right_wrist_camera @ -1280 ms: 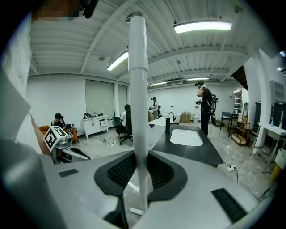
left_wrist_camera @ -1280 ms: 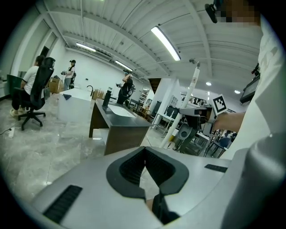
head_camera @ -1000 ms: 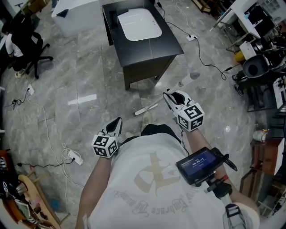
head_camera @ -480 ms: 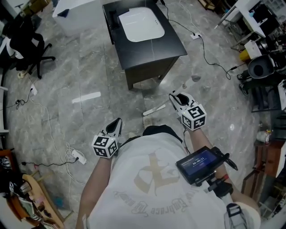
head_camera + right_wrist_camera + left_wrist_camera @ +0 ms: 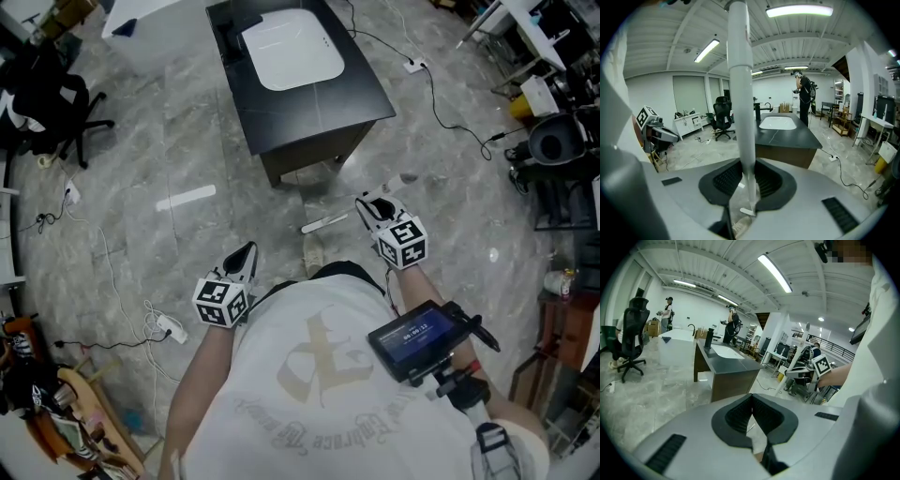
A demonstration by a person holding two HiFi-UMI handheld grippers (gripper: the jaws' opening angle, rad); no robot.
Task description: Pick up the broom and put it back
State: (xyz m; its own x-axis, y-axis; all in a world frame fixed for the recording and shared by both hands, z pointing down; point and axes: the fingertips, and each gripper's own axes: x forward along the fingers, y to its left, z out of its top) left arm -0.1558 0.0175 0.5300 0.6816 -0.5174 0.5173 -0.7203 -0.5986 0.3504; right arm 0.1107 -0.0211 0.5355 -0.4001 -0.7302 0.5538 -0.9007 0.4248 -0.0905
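Room: big work hall with a grey shiny floor, a dark bench with a white basin on top, a black chair off to one side, cords lying about.
Broom place: in the right hand-held gripper, just in front of the bench corner.
Right hand-held gripper: closed on the broom, stick squeezed between both pads.
Left hand-held gripper: closed, nothing inside, well apart from the broom.
Step now: most likely carrying the broom back to its spot; no sign of that spot in these views.
How to do it well: hold tight against sliding. Move slowly. Steer the long stick clear of the bench edge and the cords. Set the low end down first, then lean the top softly. Let go only once safely at rest. Maybe steady the stick with the free gripper.
Long way of the broom: up and down, nearly straight, leaning a little.
Pointing: top part running up past the picture edge toward the ceiling lights in the right gripper view; short low end just under the pads.
Head view: white handle seen as a thin slanted line beside the gripper.
Brush end: too unclear to pick out.
Low end on the floor or not: cannot tell.
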